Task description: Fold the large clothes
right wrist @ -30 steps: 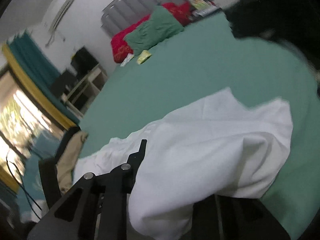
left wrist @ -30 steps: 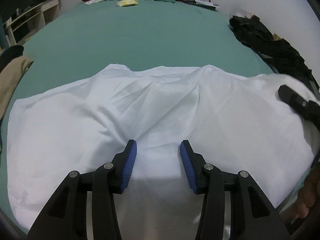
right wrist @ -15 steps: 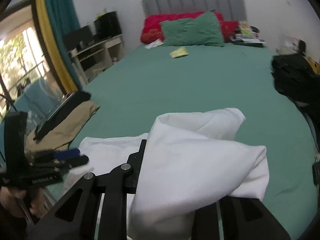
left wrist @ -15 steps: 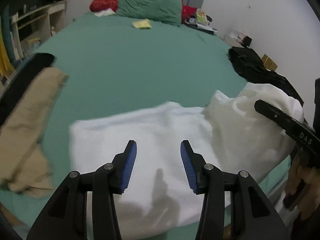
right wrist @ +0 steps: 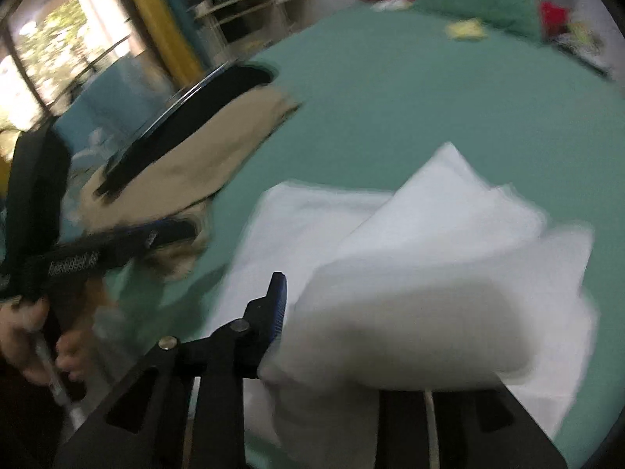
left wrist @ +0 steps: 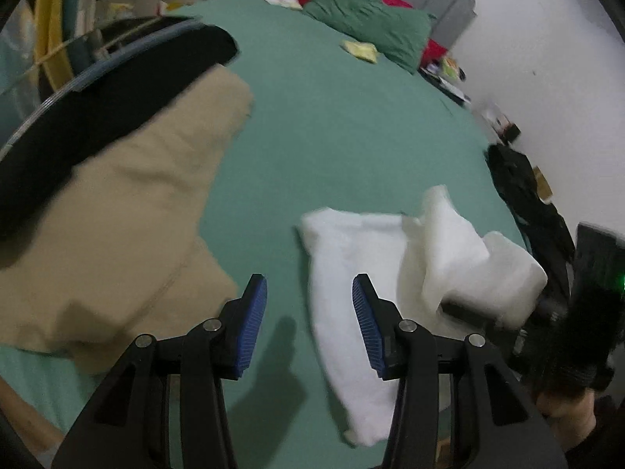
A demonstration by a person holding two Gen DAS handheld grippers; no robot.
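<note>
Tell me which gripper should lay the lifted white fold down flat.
Right. The right gripper already has the white garment bunched between its opening jaws. The left gripper is open and empty over bare green sheet.

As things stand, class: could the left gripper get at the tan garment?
Probably yes. The left gripper is open and empty, and the tan garment lies flat just beside it on the green bed, with nothing between.
</note>
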